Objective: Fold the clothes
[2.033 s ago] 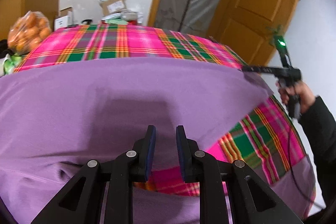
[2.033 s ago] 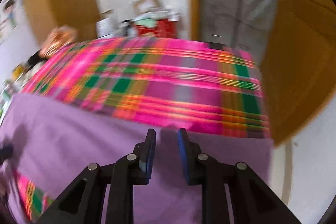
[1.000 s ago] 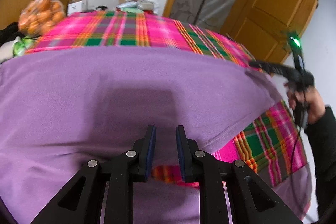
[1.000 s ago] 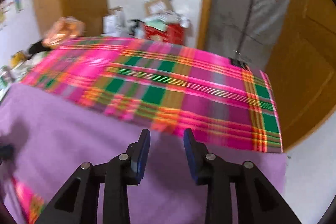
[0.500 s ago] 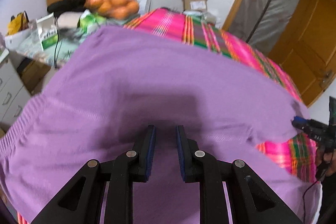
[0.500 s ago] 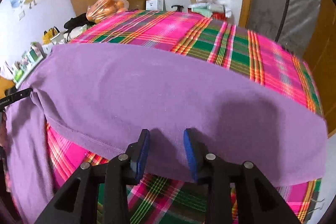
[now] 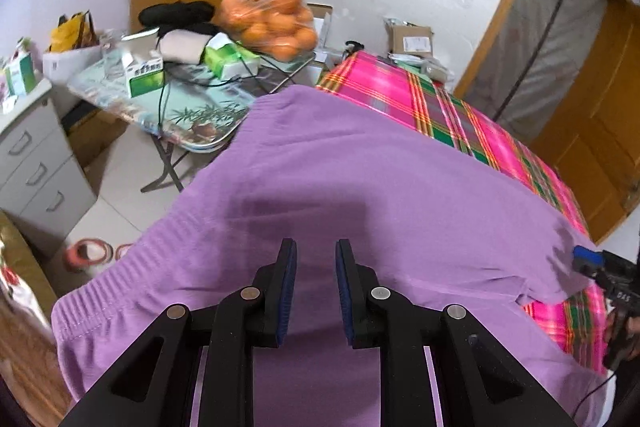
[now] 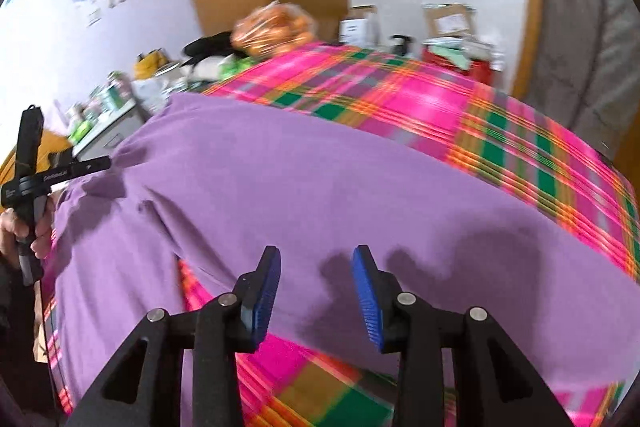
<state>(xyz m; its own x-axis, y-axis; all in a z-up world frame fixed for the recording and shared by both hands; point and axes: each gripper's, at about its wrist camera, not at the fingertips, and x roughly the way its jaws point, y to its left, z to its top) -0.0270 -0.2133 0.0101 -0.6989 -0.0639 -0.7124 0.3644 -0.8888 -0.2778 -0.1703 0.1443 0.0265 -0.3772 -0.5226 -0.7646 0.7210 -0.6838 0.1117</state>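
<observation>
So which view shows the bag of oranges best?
The left wrist view. There the bag of oranges is sharp and unobstructed on the cluttered side table, with single fruits showing through the clear plastic. The right wrist view shows only a small, motion-blurred orange bundle beyond the far edge of the plaid cloth.

Right view motion-blurred: plaid cloth [image 8: 460,115] smeared, orange bag [image 8: 276,27] soft. Garment [image 7: 360,187] runs off the left view's bottom edge. Box [image 7: 146,77] print too small to read.
</observation>
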